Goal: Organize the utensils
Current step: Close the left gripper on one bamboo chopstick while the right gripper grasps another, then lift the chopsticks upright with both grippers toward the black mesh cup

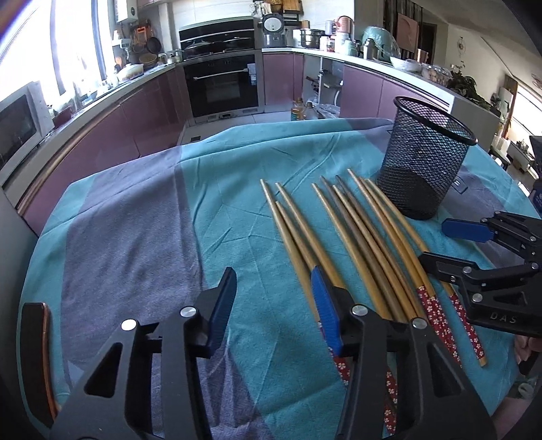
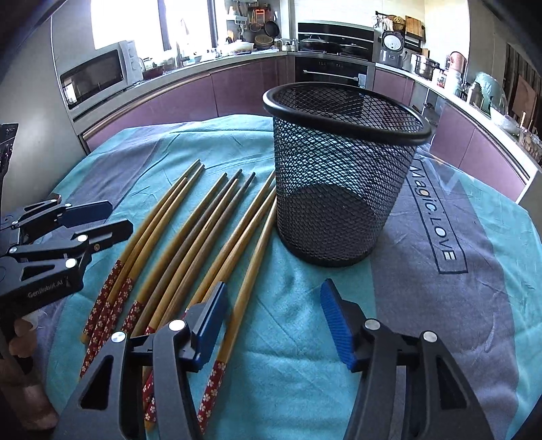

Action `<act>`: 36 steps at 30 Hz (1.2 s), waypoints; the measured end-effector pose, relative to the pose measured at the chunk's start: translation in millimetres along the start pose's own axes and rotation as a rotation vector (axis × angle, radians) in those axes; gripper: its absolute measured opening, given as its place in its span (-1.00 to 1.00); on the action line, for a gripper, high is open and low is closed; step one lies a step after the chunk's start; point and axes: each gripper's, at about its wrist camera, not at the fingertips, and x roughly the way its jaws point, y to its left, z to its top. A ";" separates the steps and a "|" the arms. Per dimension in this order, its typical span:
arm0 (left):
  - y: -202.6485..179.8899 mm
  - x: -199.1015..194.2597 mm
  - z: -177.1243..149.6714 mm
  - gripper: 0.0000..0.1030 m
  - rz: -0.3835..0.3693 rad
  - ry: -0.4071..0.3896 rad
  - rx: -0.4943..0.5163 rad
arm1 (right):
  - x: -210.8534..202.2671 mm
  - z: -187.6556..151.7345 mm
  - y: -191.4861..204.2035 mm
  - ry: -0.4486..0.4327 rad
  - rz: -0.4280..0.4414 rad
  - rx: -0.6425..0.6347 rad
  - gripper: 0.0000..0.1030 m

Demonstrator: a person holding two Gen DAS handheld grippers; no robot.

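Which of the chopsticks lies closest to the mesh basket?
The rightmost chopstick in the right wrist view. Its thin tip reaches the foot of the black mesh basket, while the other chopsticks fan out further to the left.

Teal and grey cloth (image 1: 142, 216) printed "Magic.LOVE", microwave (image 2: 96, 74), built-in oven (image 1: 222, 84), rice cooker (image 1: 273, 30), purple cabinets (image 2: 176, 98)
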 end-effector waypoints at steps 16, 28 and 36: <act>-3.1 34.0 20.4 -0.54 -0.028 0.079 -0.047 | 5.2 10.6 -0.5 0.007 0.034 0.014 -0.59; 0.4 45.9 28.5 -0.85 -0.052 0.085 -0.125 | -2.6 9.2 -4.1 -0.007 0.093 0.049 -0.89; 6.1 14.1 27.3 -0.85 -0.121 0.027 -0.137 | -31.3 13.0 -2.2 -0.075 0.159 0.035 -0.89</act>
